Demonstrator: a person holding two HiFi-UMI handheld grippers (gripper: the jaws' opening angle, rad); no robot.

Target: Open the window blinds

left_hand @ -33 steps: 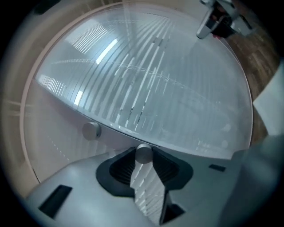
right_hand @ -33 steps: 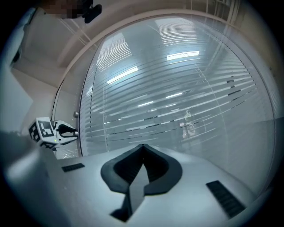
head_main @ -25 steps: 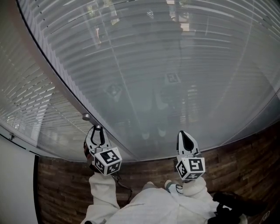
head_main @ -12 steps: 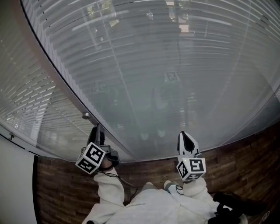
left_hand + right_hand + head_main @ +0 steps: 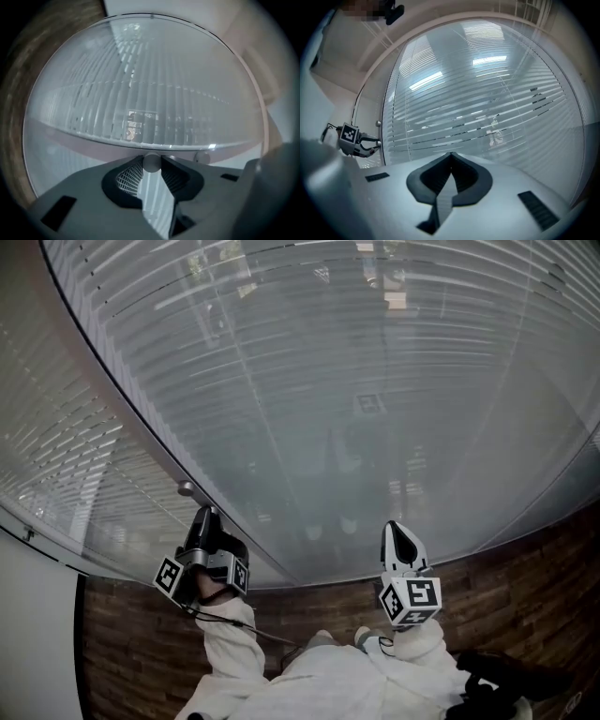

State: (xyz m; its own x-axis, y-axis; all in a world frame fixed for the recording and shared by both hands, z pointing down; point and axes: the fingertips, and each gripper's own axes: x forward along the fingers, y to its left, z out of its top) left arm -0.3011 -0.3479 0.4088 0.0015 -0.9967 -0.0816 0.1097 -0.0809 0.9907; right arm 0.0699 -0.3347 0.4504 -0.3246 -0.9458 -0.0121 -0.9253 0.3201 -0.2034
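Grey slatted window blinds behind glass, left tool on a knob.
The left tool's jaws are clamped on the small round knob at the blinds' lower left frame edge. The right tool, jaws together and empty, points at the blinds' lower part.

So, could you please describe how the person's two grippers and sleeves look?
The left gripper is dark grey, and the right gripper is white with black ribbed pads. Each carries a cube with black-and-white square markers. A thin dark cable trails from the left one. Both sleeves are white.
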